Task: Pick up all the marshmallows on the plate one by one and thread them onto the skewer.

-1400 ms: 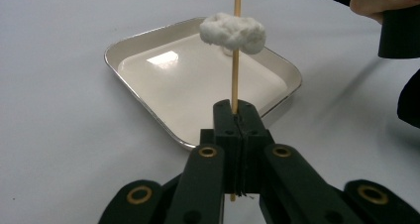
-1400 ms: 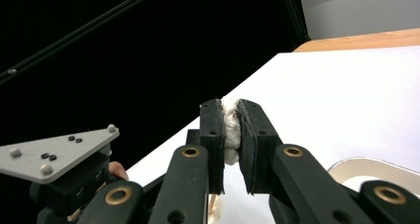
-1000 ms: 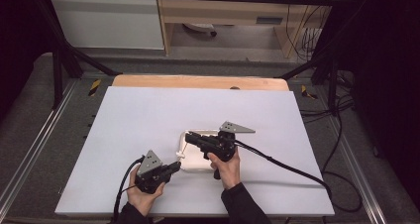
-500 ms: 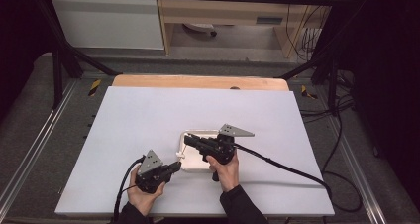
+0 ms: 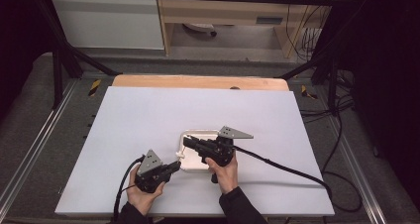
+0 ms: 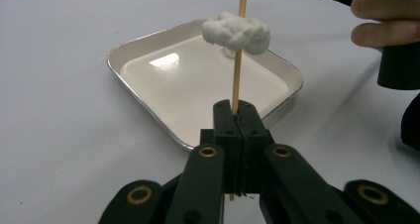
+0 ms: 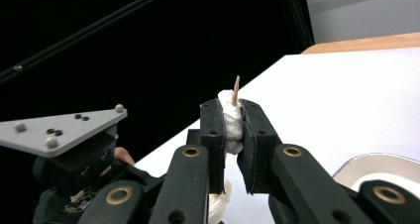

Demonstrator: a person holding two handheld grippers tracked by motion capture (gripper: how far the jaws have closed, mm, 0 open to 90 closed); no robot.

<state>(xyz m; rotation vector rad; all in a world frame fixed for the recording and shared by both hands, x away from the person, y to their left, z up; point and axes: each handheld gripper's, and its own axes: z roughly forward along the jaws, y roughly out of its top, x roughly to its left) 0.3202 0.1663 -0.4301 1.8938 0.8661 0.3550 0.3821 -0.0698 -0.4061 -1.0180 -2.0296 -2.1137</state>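
over the near edge of the white table (image 5: 148,115), the left hand-held gripper (image 6: 236,116) has its jaws fully closed on a thin wooden skewer (image 6: 238,60), which rises upright out of frame at the top. a white cotton wad (image 6: 236,31) sits on the skewer above a shallow metal tray (image 6: 148,112). from the right gripper view, the right hand-held gripper (image 7: 233,120) is nearly closed on the cotton wad (image 7: 232,122), pressing it from both sides, with the skewer's pointed tip (image 7: 236,87) poking out above; the skewer's lower length is hidden behind the jaws. from the high view the skewer and wad are too small to make out between the two grippers (image 5: 173,165) (image 5: 188,142) at the tray (image 5: 195,134).
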